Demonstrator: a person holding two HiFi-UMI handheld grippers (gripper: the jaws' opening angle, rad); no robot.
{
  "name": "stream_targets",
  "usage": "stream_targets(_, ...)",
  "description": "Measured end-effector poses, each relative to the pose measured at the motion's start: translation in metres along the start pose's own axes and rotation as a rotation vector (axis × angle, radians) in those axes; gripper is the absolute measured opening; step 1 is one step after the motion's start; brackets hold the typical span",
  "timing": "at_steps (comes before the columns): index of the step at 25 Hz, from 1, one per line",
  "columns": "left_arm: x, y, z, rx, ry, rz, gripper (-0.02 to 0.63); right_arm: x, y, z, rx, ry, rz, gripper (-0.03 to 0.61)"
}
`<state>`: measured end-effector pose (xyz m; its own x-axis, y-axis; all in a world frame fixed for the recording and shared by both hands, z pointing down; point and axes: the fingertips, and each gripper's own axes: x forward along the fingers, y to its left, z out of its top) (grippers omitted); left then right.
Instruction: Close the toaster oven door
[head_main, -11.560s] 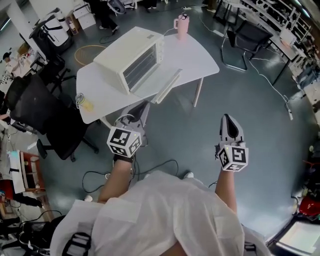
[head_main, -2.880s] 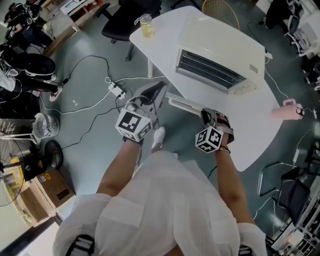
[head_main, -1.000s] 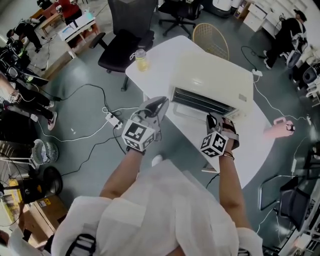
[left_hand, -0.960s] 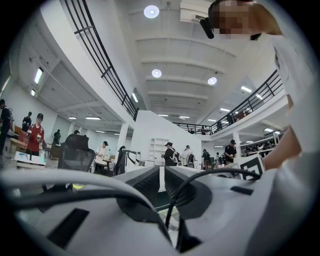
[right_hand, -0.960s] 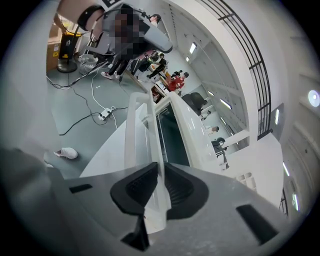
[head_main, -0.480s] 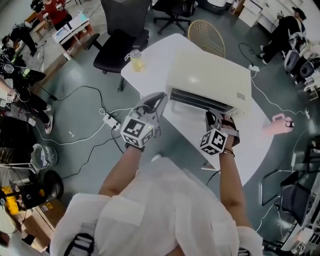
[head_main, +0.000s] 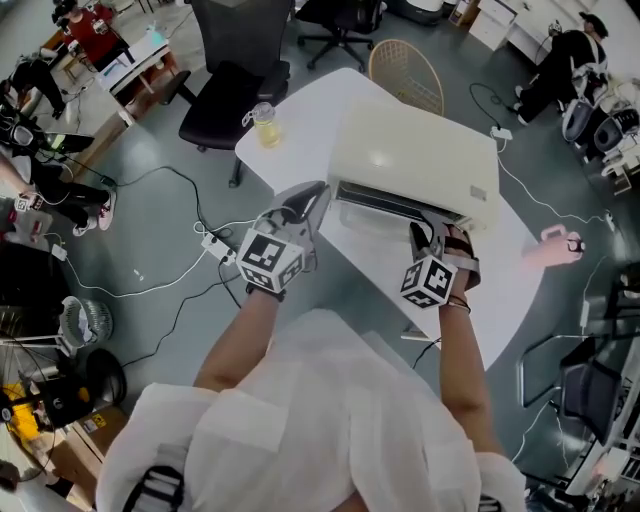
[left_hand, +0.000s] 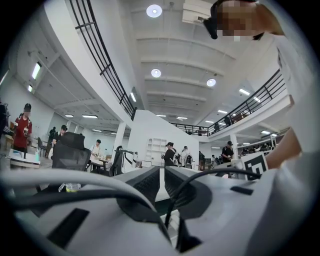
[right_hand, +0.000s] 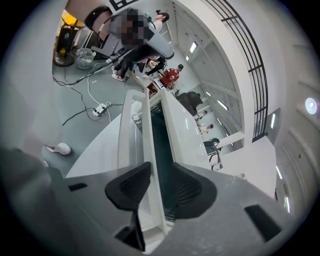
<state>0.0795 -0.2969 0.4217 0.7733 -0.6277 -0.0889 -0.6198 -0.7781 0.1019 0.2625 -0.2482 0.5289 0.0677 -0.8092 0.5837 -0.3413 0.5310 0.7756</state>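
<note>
The right tool (head_main: 427, 232), jaws just opening, straddles the toaster oven door (right_hand: 149, 150) edge; the left tool (head_main: 316, 192) sits pinched together, empty.

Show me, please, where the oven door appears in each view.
Head view: door at centre, along the oven's front, by the right claw.
Left gripper view: not in it.
Right gripper view: door edge runs up the middle, between that claw's jaws, which have just been opening.
Shared landmark: the person in red, in all three.

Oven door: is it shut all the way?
Not quite shut. In the right gripper view, a dark gap shows between the door and the toaster oven.
</note>
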Motion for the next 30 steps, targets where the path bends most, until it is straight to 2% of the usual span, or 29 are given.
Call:
stream_targets(7,0.010,0.007,0.001,0.004,0.002,-0.015,0.023,0.005,-0.015,0.000,-0.002,0.010,-0.027,0.189)
stream_targets(30,0.016,0.013,0.000,0.003,-0.001,-0.029,0.023,0.021,-0.040,-0.001,-0.058,0.048,-0.048,0.221)
